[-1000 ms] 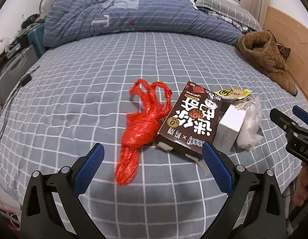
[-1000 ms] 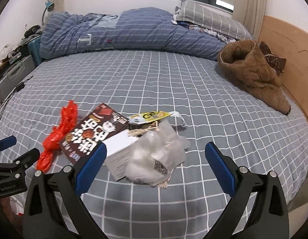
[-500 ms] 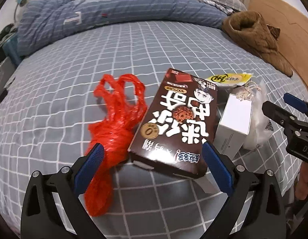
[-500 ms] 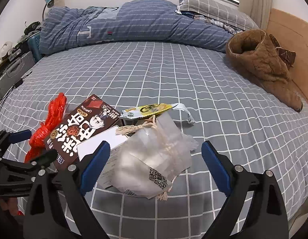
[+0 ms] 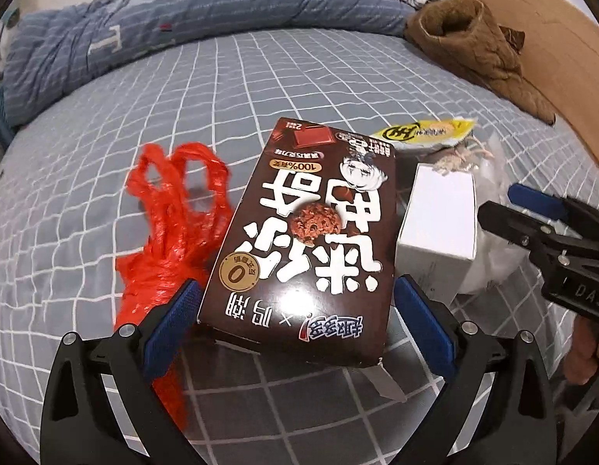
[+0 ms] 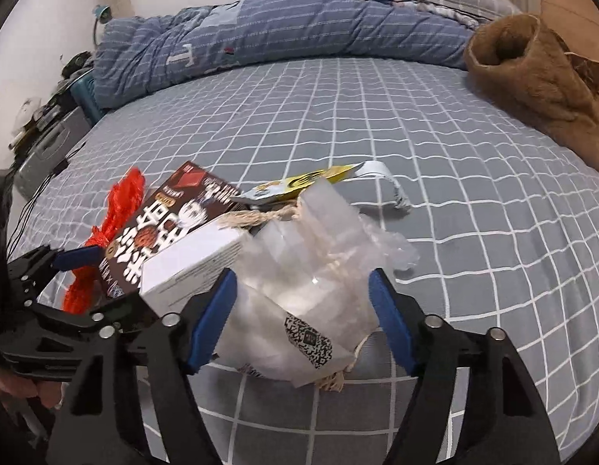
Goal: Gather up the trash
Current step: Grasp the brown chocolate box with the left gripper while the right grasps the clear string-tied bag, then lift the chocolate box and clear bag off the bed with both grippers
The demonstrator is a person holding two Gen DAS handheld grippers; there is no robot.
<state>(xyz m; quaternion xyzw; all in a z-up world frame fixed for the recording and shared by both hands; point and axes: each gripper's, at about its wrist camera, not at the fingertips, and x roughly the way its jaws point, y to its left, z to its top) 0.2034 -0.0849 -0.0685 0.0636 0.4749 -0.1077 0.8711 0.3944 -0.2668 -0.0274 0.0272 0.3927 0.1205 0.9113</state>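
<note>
A heap of trash lies on the grey checked bed sheet. It holds a crumpled red plastic bag, a brown chocolate box, a small white box, a yellow wrapper and a clear plastic bag with a QR label. My left gripper is open, and the brown box's near end sits between its blue pads. My right gripper straddles the clear bag; its jaws are closing, pads at the bag's sides. The right gripper also shows at the left wrist view's right edge.
A brown fleece coat lies at the far right by the wooden headboard. A rumpled blue duvet and a pillow run along the far side. Cases and cables crowd the floor to the left of the bed.
Both grippers have come down and closer to the trash. The left now straddles the brown box. The right's jaws have narrowed around the clear bag.
</note>
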